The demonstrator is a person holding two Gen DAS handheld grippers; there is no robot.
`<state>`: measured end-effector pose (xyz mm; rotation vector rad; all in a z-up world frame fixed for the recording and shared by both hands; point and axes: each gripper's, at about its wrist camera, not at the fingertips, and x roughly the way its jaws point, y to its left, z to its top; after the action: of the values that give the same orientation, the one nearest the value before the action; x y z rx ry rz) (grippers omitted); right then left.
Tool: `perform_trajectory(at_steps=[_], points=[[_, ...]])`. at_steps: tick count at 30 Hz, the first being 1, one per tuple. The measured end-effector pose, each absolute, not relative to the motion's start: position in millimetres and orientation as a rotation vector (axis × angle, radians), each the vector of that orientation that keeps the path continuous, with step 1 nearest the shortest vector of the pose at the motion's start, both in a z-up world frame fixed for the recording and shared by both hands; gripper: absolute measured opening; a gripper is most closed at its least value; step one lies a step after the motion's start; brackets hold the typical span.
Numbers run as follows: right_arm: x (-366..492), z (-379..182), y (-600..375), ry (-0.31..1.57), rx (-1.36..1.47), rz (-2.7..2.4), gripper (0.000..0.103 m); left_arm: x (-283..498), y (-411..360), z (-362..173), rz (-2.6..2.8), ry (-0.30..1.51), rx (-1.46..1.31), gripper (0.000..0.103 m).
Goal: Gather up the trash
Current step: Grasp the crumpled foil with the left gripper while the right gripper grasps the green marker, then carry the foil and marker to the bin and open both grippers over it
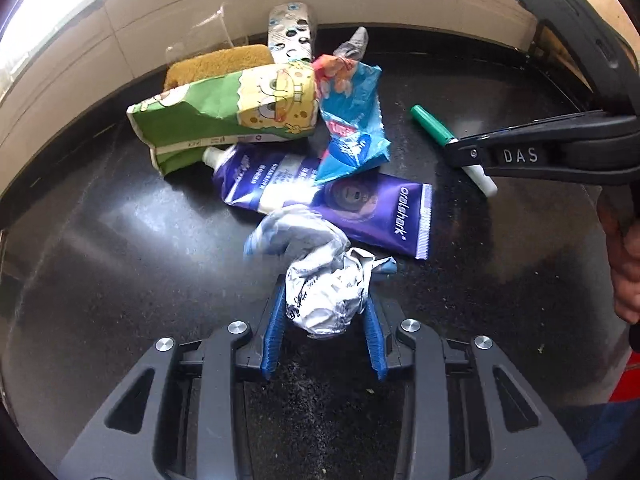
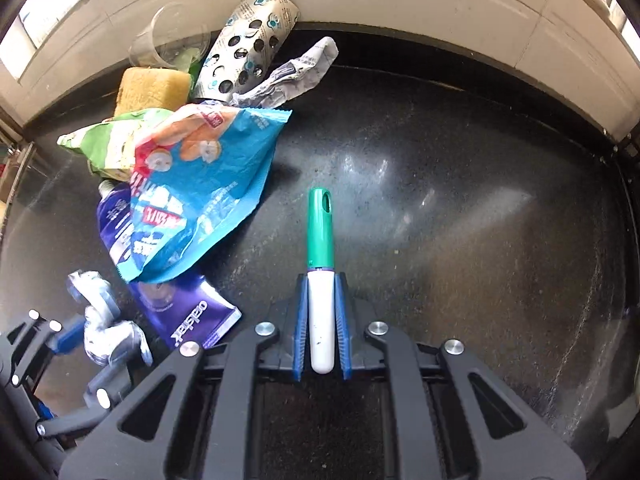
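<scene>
Clearly, the left hand-held gripper [image 1: 325, 304] at the bottom centre of the left wrist view has its 2 blue pads clamped on a crumpled silver wrapper [image 1: 326, 294], whose printing is too creased to read. Its twisted blue-grey tail trails up over a purple toothpaste tube [image 1: 360, 204] lying on the dark speckled counter [image 1: 120, 260]. White letters on the tube's flat end read "oralshark". A torn blue snack bag [image 1: 352, 128] with red and white lettering that cannot be made out rests on the tube's upper part. To the upper left of it lies a green and yellow SpongeBob carton [image 1: 224, 116], with a tan sponge [image 1: 216, 64] behind it and a silver dotted packet [image 1: 290, 32] leaning at the pale wall in the upper centre. A clear plastic cup [image 1: 200, 36] lies tipped at the wall in the upper left.

At the right of that view the right hand-held gripper [image 1: 464, 156] carries the letters "DAS" on its black finger. In the right wrist view this right hand-held gripper [image 2: 321, 320] is closed on the white barrel of a marker [image 2: 321, 272], whose green cap points toward the frame centre, away from the pile at the left. The marker bears no legible writing.
</scene>
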<state>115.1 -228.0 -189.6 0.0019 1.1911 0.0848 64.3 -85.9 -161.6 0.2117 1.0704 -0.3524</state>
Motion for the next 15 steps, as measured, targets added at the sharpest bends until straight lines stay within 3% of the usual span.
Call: perform_trajectory(at_steps=[15], points=[[23, -118, -232, 1.073, 0.015, 0.132, 0.014, 18, -47, -117, -0.295, 1.031, 0.188, 0.032]])
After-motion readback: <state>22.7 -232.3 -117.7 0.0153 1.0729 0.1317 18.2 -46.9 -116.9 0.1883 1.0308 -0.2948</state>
